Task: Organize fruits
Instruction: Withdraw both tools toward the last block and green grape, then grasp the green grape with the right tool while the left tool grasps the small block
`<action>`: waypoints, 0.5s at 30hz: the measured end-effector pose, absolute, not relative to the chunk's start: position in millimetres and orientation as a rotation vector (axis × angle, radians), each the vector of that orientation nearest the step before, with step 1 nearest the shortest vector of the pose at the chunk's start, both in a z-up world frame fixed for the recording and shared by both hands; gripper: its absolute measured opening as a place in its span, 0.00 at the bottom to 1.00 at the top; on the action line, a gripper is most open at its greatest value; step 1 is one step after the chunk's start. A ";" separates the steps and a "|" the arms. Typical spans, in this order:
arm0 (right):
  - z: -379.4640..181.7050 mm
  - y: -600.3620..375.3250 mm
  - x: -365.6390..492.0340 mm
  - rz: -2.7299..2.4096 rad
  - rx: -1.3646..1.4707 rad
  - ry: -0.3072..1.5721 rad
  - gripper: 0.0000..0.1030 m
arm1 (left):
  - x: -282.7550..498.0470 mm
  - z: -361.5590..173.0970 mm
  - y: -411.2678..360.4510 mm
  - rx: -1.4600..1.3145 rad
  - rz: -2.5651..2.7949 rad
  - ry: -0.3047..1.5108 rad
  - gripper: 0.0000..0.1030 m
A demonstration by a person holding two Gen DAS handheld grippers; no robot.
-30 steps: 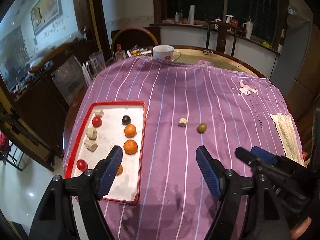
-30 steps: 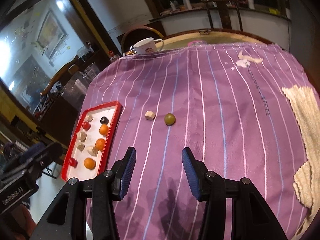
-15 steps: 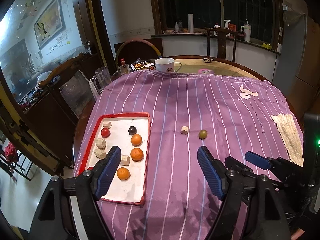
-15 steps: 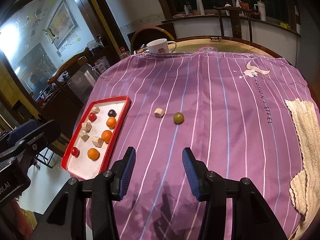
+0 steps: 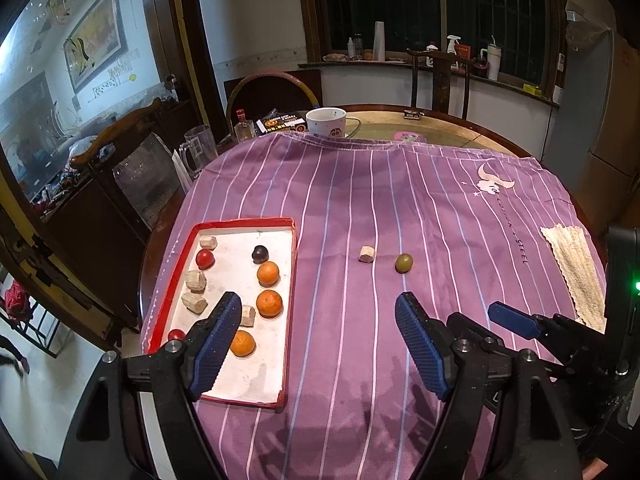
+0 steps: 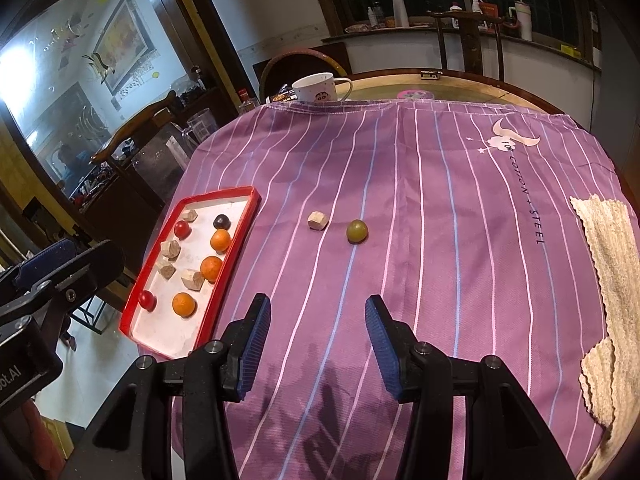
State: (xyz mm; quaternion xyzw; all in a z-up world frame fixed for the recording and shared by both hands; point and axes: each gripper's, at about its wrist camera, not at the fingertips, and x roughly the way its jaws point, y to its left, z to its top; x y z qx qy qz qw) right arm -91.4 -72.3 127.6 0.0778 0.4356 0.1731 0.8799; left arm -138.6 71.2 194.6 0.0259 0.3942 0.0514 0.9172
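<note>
Both grippers hung over the near edge of the purple striped tablecloth [image 6: 440,208], the left gripper [image 5: 318,340] and right gripper [image 6: 316,344] each spread wide and empty. A green grape [image 6: 357,230] and a beige chunk [image 6: 317,220] lay mid-cloth, just beside each other, well apart from the red tray [image 6: 224,276] at the cloth's left edge, which held oranges [image 6: 211,268], red fruits and more chunks.

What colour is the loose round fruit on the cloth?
Olive green fruit, clearest in the right wrist view.
</note>
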 end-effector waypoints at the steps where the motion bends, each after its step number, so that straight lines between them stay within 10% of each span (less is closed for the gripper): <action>1: 126.5 -72.2 -90.2 0.360 0.160 0.911 0.53 | -137.4 192.5 72.4 0.048 0.102 0.818 0.76; 15: 83.1 -71.5 -61.4 0.315 0.152 1.031 0.53 | -98.2 129.3 114.1 -0.123 0.068 0.996 0.77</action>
